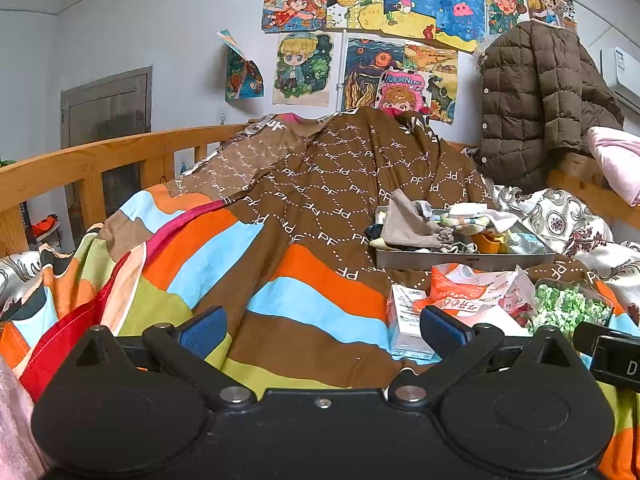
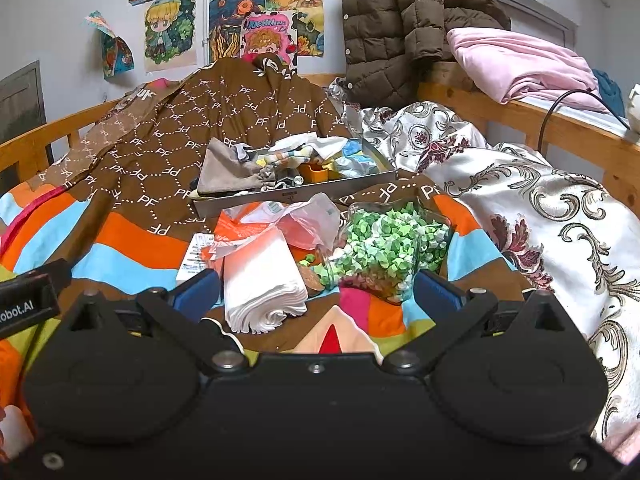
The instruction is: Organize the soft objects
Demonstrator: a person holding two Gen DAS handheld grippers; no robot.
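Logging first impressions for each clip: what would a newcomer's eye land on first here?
Probably the loud striped and brown PF-print quilt covering the bed, with the wall of children's drawings behind it. Next comes the clutter on the quilt ahead of the right tongs: a tipped jar of green paper stars, a folded white cloth, and a grey tray piled with small fabrics. Both tongs are open and empty.

One tray (image 2: 344, 186), one jar (image 2: 384, 248), one tissue stack (image 2: 260, 284), one jacket (image 2: 400, 20).

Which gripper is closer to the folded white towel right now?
Right. The right gripper is open with the folded white towel just ahead between its jaws. The left gripper is open off to the towel's left, over bare bedspread.
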